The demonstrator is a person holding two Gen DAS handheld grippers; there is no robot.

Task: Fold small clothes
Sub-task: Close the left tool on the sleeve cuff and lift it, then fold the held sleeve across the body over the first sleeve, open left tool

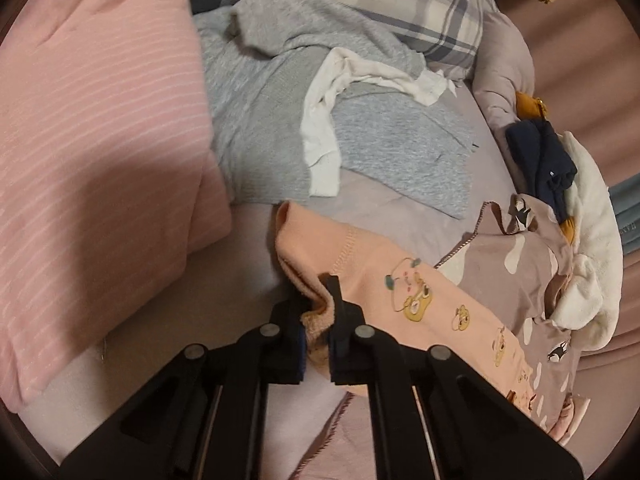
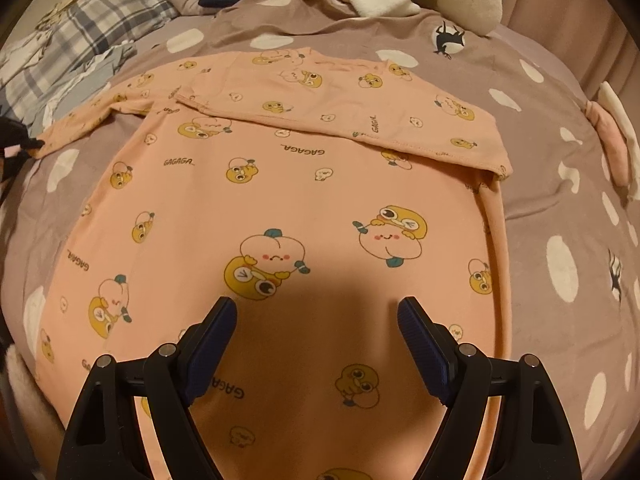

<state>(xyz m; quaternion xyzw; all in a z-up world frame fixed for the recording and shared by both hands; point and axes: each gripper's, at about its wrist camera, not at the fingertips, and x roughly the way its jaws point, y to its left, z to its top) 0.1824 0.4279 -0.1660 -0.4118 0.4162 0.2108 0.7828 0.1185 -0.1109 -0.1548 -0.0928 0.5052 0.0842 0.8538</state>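
Fingers (image 1: pixel 338 304) of the left gripper (image 1: pixel 318 320): closed on a bunched cuff end of the peach cartoon-print shirt (image 2: pixel 280 208), fabric pinched between the two pads and folded over the tip. Right gripper (image 2: pixel 318 312): jaws spread wide, holding nothing, poised just above the lower body of the shirt, its shadow falling on the cloth between the fingers. Shirt: laid flat, spread across the mauve spotted blanket (image 2: pixel 560 208); one sleeve (image 2: pixel 344 112) folded across the chest, lying diagonally on top of the body; the opposite sleeve (image 2: pixel 100 112) stretched out toward the left edge of the right wrist view, where the black of the left gripper shows at its end. Print: yellow duck and peach figures, lettering "GAGAGA". Surroundings, left wrist view: pink striped pillow (image 1: pixel 100 140) at left; grey garment (image 1: pixel 272 112) with a white cloth (image 1: pixel 324 136) lying over it; plaid pillow (image 1: pixel 380 4) behind; dark navy garment (image 1: pixel 540 160) and white fleece item (image 1: pixel 592 248) at the right.
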